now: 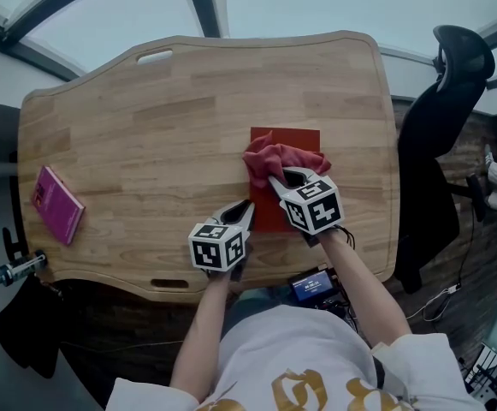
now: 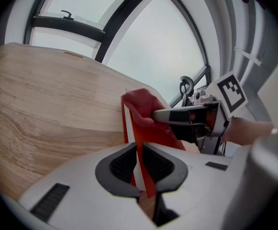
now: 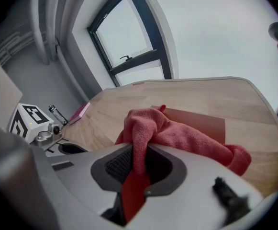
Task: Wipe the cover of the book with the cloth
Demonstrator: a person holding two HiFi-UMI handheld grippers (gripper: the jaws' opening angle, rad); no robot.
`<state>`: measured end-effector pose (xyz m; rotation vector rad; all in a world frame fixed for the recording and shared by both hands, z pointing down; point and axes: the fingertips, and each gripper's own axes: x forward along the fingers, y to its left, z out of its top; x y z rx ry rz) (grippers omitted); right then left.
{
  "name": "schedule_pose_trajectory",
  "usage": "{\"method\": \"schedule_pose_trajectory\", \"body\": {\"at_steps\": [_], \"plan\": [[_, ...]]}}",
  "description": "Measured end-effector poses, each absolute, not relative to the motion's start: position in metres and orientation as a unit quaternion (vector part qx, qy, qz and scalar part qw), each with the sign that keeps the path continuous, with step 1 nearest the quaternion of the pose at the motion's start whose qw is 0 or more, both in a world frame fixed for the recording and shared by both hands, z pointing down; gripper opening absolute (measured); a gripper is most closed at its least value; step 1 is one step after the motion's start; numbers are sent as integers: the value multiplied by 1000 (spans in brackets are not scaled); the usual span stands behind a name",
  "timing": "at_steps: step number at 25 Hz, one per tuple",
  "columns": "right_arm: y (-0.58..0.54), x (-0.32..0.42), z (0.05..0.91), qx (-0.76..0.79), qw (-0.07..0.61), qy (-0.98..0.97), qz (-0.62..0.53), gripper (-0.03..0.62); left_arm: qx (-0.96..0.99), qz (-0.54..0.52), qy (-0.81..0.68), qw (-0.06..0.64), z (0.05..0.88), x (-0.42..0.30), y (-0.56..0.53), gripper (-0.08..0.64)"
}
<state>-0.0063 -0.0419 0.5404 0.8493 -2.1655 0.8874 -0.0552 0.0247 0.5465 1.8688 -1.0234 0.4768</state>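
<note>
- Worktop (image 1: 145, 127): light wood, seen from above in the head view.
- Red book (image 1: 304, 139): lies flat on the worktop, right of centre and toward your side. The cover faces up.
- Cloth (image 1: 274, 157): pinkish red and bunched into a loose heap. It rests on the book's cover, over the left half of it. The far right corner of the cover shows bare.
- Your right hand-held gripper (image 1: 275, 181): jaws closed on a fold of the cloth. In the right gripper view the fabric runs up between the two pads and spills forward onto the cover. The gripper sits over the near part of the book.
- Your left hand-held gripper (image 1: 245, 206): jaws clamped on the book's near left edge. In the left gripper view the red cover and a white strip of page edge are pinched between the pads.
- The two hand-held grippers are close together, the left one just nearer you and to the left of the right one.
- Pink book (image 1: 57, 204): lies flat near the worktop's left edge, well apart from the red book.
- Black office chair (image 1: 440, 118): stands past the worktop's right edge.
</note>
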Motion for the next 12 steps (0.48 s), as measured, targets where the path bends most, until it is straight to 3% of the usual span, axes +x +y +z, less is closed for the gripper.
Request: {"method": "schedule_pose_trajectory", "body": {"at_steps": [12], "plan": [[-70, 2, 539, 344, 306, -821, 338, 75, 763, 208, -419, 446, 546, -54, 24, 48]]}}
